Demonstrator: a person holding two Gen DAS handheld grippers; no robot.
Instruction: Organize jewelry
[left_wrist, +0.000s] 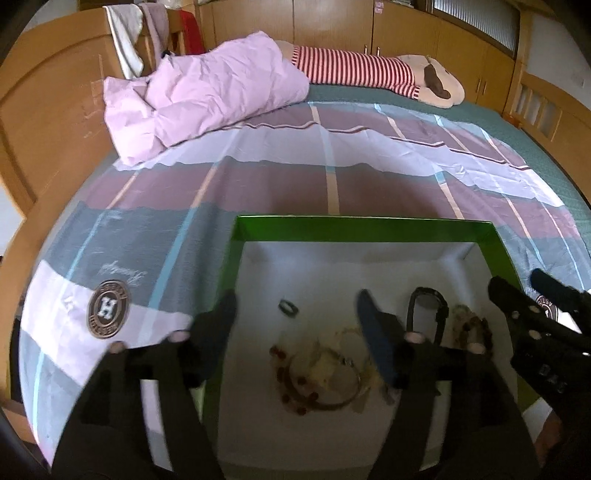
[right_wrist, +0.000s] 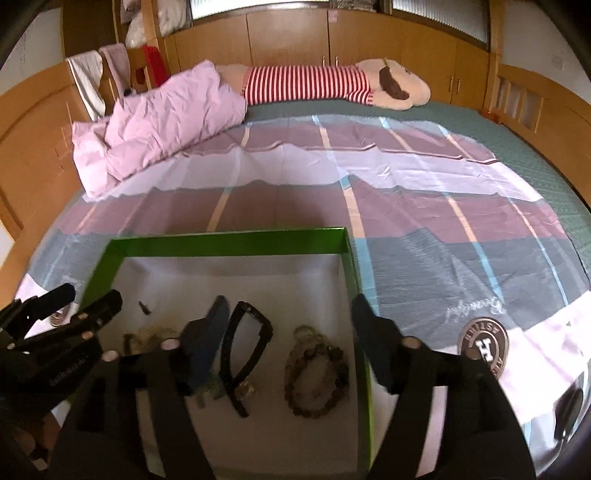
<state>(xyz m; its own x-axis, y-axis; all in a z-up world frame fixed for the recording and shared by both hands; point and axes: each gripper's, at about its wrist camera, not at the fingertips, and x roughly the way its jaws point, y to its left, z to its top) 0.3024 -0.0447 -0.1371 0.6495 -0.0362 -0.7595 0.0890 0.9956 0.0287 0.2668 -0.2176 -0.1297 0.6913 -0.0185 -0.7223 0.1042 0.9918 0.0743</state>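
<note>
A round dark badge (left_wrist: 108, 308) with a large white letter "H" at its middle was printed on the bedspread (left_wrist: 332, 177), near the bed's front edge beside the green box (left_wrist: 364, 229); the ring of lettering around the "H" could not be read there. In the right wrist view a like badge (right_wrist: 483, 345) was seen upside down, its ring appearing to read "ASTIER". A line of cursive script (right_wrist: 474, 309) stood just above that badge, too faint to be read. Small pale lettering on the left gripper's body (right_wrist: 68, 373) was blurred and illegible.
</note>
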